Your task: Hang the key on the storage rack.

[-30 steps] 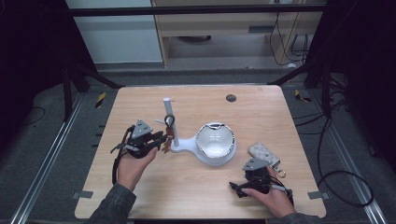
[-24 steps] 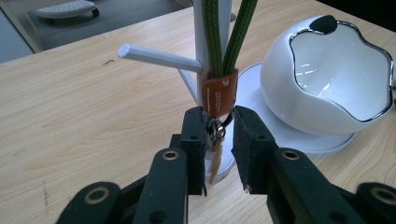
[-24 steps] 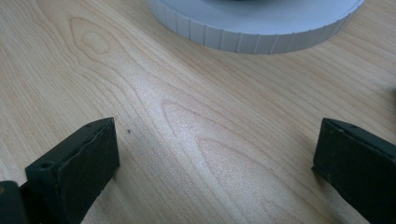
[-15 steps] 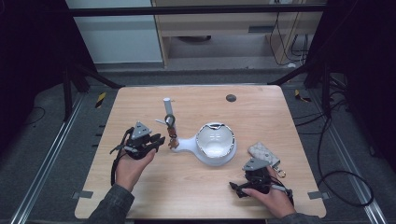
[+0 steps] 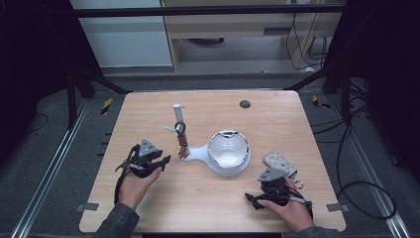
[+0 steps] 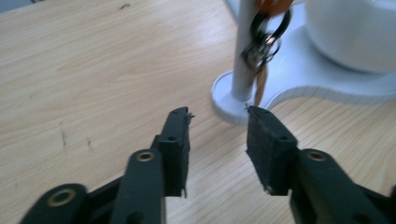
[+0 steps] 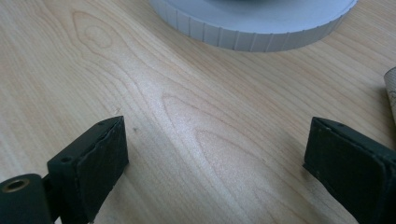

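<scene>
**Keys on the post, both claws apart**

Left claw (image 5: 166, 159) low over the worktop (image 5: 148, 114), toward the left edge, aimed at the foot of the post (image 5: 177, 113). Jaws just been opening, now parted with nothing between them, bare wood in the gap. Seen in the left gripper view too (image 6: 217, 116): black pads either side of an open space, tips just short of the round foot of the stand (image 6: 299, 74).

Keys (image 5: 181, 141) hanging from the post near the middle of the worktop, ring looped around the white rod, the bunch dangling down to just above the stand's flat base. In the left gripper view the keys (image 6: 261, 42) sit against the post (image 6: 245, 51), dark ring and metal blades close together, an orange bit at the top edge of the frame. Not touched by either claw.

White stand (image 5: 198, 153) with its bowl (image 5: 228, 151) at the centre, slightly toward the right, post at the left end of the base.

Right claw (image 5: 251, 199) near the front right corner, resting low on the worktop, hand (image 5: 287, 210) behind it. Jaws just been closing a little, yet spread wide with only wood grain between them. In the right gripper view (image 7: 215, 135) the ribbed rim of the bowl base (image 7: 252, 23) ahead, well clear of the pads.

Patterned pouch (image 5: 280, 162) lying flat by the right edge, just beyond the right claw, apart from the bowl.

Dark round spot (image 5: 244, 104) near the far edge.
</scene>
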Demonstrator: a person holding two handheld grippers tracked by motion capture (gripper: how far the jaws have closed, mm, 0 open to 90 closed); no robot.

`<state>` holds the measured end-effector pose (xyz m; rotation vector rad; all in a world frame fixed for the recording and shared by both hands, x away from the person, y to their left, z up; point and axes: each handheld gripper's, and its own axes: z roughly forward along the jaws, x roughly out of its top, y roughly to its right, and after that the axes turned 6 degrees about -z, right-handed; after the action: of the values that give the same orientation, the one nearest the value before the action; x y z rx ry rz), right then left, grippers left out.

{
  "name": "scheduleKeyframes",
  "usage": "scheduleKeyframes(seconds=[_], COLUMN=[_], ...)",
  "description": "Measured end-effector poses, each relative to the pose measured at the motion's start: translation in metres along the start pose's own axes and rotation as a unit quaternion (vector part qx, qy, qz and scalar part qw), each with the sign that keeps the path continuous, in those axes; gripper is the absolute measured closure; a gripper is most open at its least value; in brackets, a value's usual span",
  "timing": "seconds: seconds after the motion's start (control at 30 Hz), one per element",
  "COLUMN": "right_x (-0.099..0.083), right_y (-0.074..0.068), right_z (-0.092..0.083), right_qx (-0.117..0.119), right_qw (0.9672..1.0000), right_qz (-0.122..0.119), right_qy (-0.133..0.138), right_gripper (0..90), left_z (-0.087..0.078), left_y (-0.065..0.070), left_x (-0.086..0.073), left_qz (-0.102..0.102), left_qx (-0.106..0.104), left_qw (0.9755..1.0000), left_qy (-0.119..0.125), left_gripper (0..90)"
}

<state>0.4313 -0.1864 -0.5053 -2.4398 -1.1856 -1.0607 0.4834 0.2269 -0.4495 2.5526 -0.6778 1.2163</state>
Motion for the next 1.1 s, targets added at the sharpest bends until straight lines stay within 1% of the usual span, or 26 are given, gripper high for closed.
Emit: scheduleKeyframes(seconds=[0.07,0.1,0.13,0.17,0.2,0.27,0.3,0.37,0.4,0.43,0.47,0.5,0.53,0.57,0.6,0.63,0.67,0.7,0.73,0.8,0.83,0.87,0.9,0.93,1.03,1.1], right_x=[0.003,0.003,0.007,0.007,0.014,0.015,0.019,0.021,0.025,0.026,0.026,0.027,0.030,0.031,0.031,0.035,0.035,0.039,0.041,0.043,0.043,0.043,0.042,0.042,0.037,0.036], right_y=[0.001,0.001,0.002,0.002,0.005,0.007,0.014,0.017,0.025,0.029,0.029,0.033,0.043,0.047,0.047,0.055,0.055,0.062,0.066,0.073,0.076,0.076,0.083,0.083,0.097,0.099], right_z=[-0.004,-0.004,-0.009,-0.009,-0.016,-0.018,-0.025,-0.028,-0.036,-0.040,-0.040,-0.044,-0.050,-0.053,-0.053,-0.059,-0.059,-0.064,-0.066,-0.071,-0.071,-0.071,-0.071,-0.071,-0.063,-0.060], right_qx=[-0.001,-0.001,-0.007,-0.007,-0.013,-0.019,-0.027,-0.031,-0.040,-0.045,-0.045,-0.045,-0.045,-0.047,-0.047,-0.051,-0.051,-0.056,-0.057,-0.058,-0.059,-0.059,-0.062,-0.062,-0.054,-0.052], right_qw=[1.0000,1.0000,1.0000,1.0000,0.9999,0.9997,0.9994,0.9992,0.9985,0.9980,0.9980,0.9977,0.9969,0.9963,0.9963,0.9947,0.9947,0.9926,0.9917,0.9903,0.9892,0.9892,0.9870,0.9870,0.9843,0.9836], right_qz=[0.000,0.000,-0.004,-0.004,-0.008,-0.008,-0.004,-0.001,0.002,0.005,0.005,0.007,0.019,0.023,0.023,0.027,0.027,0.030,0.031,0.039,0.043,0.043,0.048,0.048,0.075,0.078], right_qy=[-0.002,-0.002,0.000,0.000,-0.005,-0.010,-0.021,-0.026,-0.038,-0.045,-0.045,-0.050,-0.062,-0.069,-0.069,-0.086,-0.086,-0.103,-0.111,-0.120,-0.127,-0.127,-0.140,-0.140,-0.150,-0.154], right_gripper=[6.4,6.4,7.0,7.0,7.2,7.2,7.6,7.5,7.9,8.0,8.0,7.4,6.9,6.8,6.8,7.7,7.7,8.8,9.7,12.2,12.6,12.6,12.8,12.8,14.0,14.0], left_z=[0.002,0.004,0.007,0.007,0.012,0.014,0.016,0.017,0.018,0.019,0.019,0.019,0.022,0.024,0.024,0.027,0.027,0.028,0.029,0.030,0.031,0.031,0.032,0.033,0.036,0.036], left_y=[-0.001,-0.003,-0.006,-0.006,-0.007,-0.008,-0.010,-0.011,-0.013,-0.014,-0.014,-0.015,-0.016,-0.017,-0.017,-0.017,-0.017,-0.018,-0.019,-0.020,-0.021,-0.021,-0.021,-0.022,-0.023,-0.023], left_x=[-0.003,-0.006,-0.012,-0.012,-0.017,-0.019,-0.021,-0.022,-0.023,-0.024,-0.024,-0.026,-0.029,-0.031,-0.031,-0.033,-0.033,-0.034,-0.035,-0.036,-0.037,-0.037,-0.037,-0.037,-0.039,-0.039], left_qz=[-0.001,-0.001,-0.004,-0.004,-0.001,-0.002,-0.014,-0.014,-0.021,-0.021,-0.021,-0.022,-0.020,-0.019,-0.019,-0.019,-0.019,-0.020,-0.024,-0.024,-0.027,-0.027,-0.029,-0.028,-0.026,-0.024], left_qx=[0.004,0.008,0.014,0.014,0.018,0.018,0.013,0.010,0.004,-0.001,-0.001,-0.003,-0.004,-0.008,-0.008,-0.011,-0.011,-0.014,-0.015,-0.017,-0.018,-0.018,-0.017,-0.014,-0.008,-0.006], left_qw=[1.0000,1.0000,0.9999,0.9999,0.9997,0.9997,0.9998,0.9998,0.9997,0.9997,0.9997,0.9995,0.9994,0.9993,0.9993,0.9989,0.9989,0.9987,0.9985,0.9982,0.9980,0.9980,0.9980,0.9979,0.9973,0.9974], left_qy=[-0.003,-0.006,-0.005,-0.005,-0.014,-0.015,-0.011,-0.014,-0.013,-0.015,-0.015,-0.020,-0.027,-0.031,-0.031,-0.042,-0.042,-0.044,-0.048,-0.053,-0.054,-0.054,-0.054,-0.057,-0.068,-0.067], left_gripper=[48.6,48.6,42.9,40.1,36.0,30.0,26.7,20.0,18.4,17.2,15.5,15.5,13.5,12.5,11.3,10.3,10.0,8.9,8.4,8.3,8.2,8.2,8.1,8.1,6.8,7.0])
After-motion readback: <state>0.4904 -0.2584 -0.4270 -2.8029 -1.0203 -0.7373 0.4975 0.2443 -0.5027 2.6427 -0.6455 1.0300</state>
